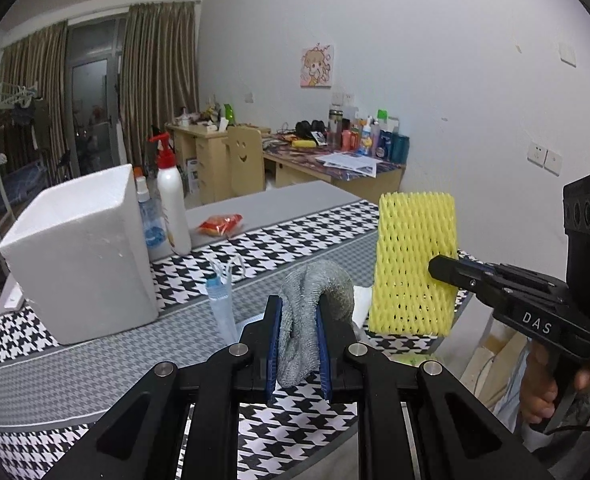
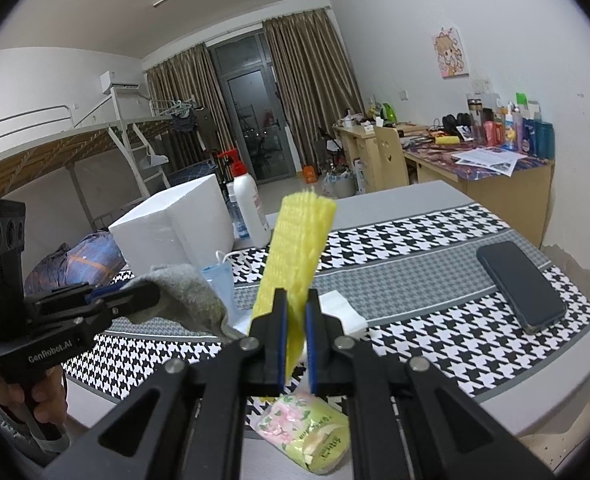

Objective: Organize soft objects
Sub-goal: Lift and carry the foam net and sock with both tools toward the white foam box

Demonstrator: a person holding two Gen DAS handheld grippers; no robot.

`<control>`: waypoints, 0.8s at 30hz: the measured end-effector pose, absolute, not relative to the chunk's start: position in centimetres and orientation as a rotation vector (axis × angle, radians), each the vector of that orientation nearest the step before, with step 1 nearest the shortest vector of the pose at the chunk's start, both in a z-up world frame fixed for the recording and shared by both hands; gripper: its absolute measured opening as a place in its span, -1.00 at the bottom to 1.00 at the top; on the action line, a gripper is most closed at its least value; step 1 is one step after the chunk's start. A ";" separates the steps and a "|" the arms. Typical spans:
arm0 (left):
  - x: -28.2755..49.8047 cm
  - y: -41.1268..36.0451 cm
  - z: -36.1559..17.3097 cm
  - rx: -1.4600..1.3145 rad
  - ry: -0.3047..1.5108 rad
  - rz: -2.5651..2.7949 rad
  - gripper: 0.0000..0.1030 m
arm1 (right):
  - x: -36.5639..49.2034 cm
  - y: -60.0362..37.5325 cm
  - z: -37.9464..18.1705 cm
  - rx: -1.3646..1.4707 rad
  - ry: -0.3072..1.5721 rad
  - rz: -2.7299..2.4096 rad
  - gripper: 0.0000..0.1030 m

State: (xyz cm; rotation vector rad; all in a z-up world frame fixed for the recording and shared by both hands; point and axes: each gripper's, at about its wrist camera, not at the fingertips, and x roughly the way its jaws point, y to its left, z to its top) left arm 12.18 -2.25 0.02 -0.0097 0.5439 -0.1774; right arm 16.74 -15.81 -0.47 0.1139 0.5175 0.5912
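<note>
Mid-sort above the table (image 2: 435,292): the left tool (image 1: 298,344) is clenched on a grey cloth (image 1: 315,300), the right tool (image 2: 296,344) grips a yellow foam net (image 2: 295,256), both lifted clear. Neither is stowed yet; a face mask (image 1: 221,304), white pad (image 2: 341,310) and tissue pack (image 2: 311,432) wait on the table, the white foam box (image 1: 79,256) likely their destination.

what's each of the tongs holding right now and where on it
Left tongs are shut on the grey cloth, pinched around its bunched middle. Right tongs are shut on the yellow foam net, gripped at its lower end.
</note>
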 end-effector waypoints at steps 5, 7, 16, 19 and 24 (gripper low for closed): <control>12.4 -1.7 0.6 -0.014 0.528 -0.162 -0.66 | 16.8 -15.3 0.0 0.105 0.510 0.594 -0.80; 12.5 -1.5 0.8 -0.010 0.523 -0.162 -0.66 | 16.8 -15.0 0.1 0.099 0.508 0.593 -0.80; 12.8 -0.4 1.5 -0.017 0.513 -0.145 -0.66 | 16.5 -13.7 1.0 0.095 0.489 0.594 -0.80; 12.6 0.0 1.9 -0.018 0.509 -0.137 -0.66 | 16.4 -13.2 1.3 0.085 0.479 0.594 -0.80; 12.4 0.6 2.8 -0.022 0.486 -0.120 -0.66 | 16.2 -12.4 1.7 0.078 0.467 0.599 -0.80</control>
